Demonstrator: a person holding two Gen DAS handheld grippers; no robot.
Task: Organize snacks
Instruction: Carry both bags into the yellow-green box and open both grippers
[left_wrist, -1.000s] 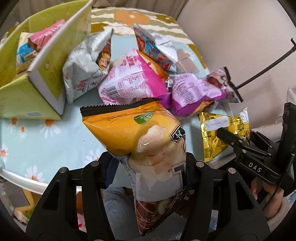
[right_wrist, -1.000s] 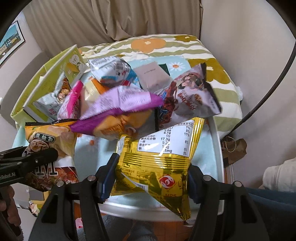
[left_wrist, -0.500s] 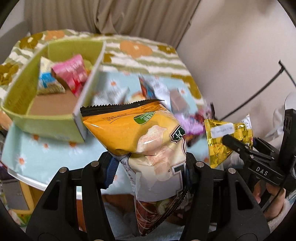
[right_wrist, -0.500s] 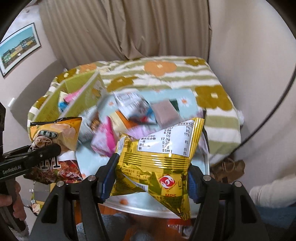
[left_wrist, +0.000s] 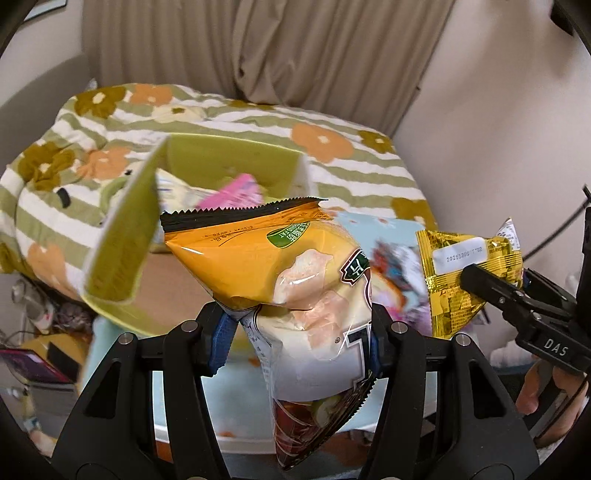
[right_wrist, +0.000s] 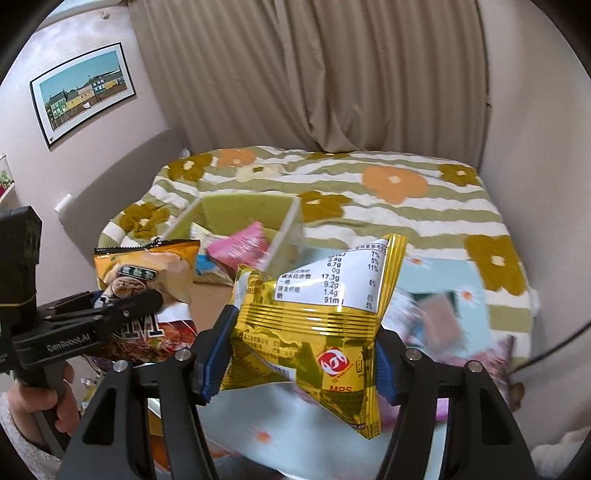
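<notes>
Both bags are higher now than a moment ago: earlier the heap of snack packets on the worktop filled the views, and now the curtain, the wall and the whole flowered bed show behind, with the open green cardboard box (left_wrist: 122, 236) closer to the middle of each view. The grips have not changed. The left tongs (left_wrist: 299, 332) pinch the orange and white shiny snack bag (left_wrist: 295, 295) across its middle, one blue pad on each side. The bag stands almost upright between the fingers, its long way running up and down, its black zigzag top edge pointing up toward the box and its dark red bottom hanging below the pads. The right tongs (right_wrist: 306, 354) pinch the gold foil snack packet (right_wrist: 314, 306) by its lower half. This packet is tilted, its white label end up and to the right, and one gold corner pokes down past the right pad. Both bags are in the air in front of the box, above the pale blue daisy cloth on the worktop (right_wrist: 280, 435). Inside the box lie a pink packet (right_wrist: 240, 245) and a pale packet (left_wrist: 177, 190). The other loose snacks (right_wrist: 436, 317) on the worktop are blurred. A hand (right_wrist: 40, 398) grips the handle of the left tongs.
</notes>
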